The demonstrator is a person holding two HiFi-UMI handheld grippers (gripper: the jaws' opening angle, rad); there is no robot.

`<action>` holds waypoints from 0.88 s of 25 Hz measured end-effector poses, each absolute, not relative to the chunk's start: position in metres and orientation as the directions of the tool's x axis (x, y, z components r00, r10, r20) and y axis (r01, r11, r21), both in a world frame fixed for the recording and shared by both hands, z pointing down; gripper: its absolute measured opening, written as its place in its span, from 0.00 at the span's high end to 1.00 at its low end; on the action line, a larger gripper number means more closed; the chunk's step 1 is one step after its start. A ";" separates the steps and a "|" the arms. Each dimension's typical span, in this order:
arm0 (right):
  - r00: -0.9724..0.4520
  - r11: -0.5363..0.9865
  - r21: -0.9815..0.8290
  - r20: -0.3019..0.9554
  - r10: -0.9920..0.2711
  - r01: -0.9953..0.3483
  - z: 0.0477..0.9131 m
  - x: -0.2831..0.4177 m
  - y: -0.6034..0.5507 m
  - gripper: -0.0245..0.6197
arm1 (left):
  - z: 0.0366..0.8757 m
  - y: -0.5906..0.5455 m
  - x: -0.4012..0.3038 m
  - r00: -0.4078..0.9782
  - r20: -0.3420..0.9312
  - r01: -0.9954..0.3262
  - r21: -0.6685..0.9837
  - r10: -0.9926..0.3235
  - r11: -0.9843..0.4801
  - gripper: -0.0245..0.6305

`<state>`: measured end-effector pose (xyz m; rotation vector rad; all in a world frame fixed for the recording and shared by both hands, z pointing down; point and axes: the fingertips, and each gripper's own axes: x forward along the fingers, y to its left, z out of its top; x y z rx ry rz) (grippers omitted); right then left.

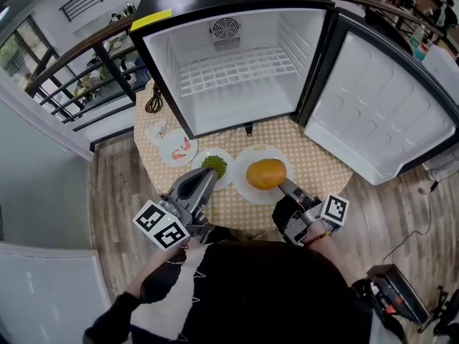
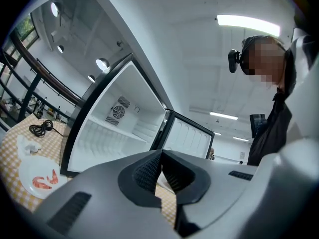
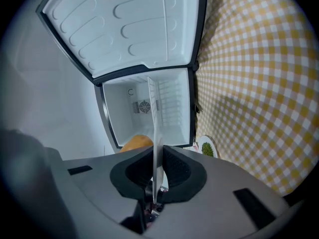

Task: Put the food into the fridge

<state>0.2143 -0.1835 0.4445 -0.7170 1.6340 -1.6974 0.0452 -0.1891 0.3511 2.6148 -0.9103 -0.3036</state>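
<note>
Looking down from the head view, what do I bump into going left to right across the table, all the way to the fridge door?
plate with shrimps → small plate with green food → big plate with round orange food → open fridge door

Counter (image 1: pixel 315 165): round, covered with a yellow-and-white checked cloth. Items directly on it:

1. Fridge (image 1: pixel 237 63): small, black outside and white inside. It stands at the far side with its door swung open to the right and one wire shelf inside.
2. Black cable (image 1: pixel 153 100): coiled, just left of the fridge.
3. Small white plate (image 1: pixel 174 147): near the left edge, bearing red shrimp (image 1: pixel 182 147).
4. Second small plate (image 1: pixel 202 159): bears green food (image 1: pixel 214 165).
5. Large white plate (image 1: pixel 247 188): beside item 4, bearing an orange round food (image 1: pixel 266 173). The right tool (image 1: pixel 287 188) pinches its near rim; whether it rests on the cloth cannot be told.
</note>
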 end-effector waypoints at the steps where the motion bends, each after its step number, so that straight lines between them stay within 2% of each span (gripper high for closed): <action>1: -0.621 -0.001 -0.996 -0.055 -0.782 0.090 0.446 0.212 -0.190 0.91 | 0.352 -0.195 0.043 0.772 -0.082 -0.555 0.397 -0.630 -0.731 0.94; 12: -0.610 -0.012 -0.998 -0.027 -0.792 0.060 0.452 0.178 -0.280 0.91 | 0.369 -0.255 0.024 0.804 -0.045 -0.534 0.386 -0.593 -0.753 0.94; 22: -0.556 -0.100 -0.994 0.112 -0.824 -0.052 0.484 0.166 -0.351 0.91 | 0.393 -0.278 -0.005 0.834 -0.092 -0.445 0.470 -0.544 -0.762 0.94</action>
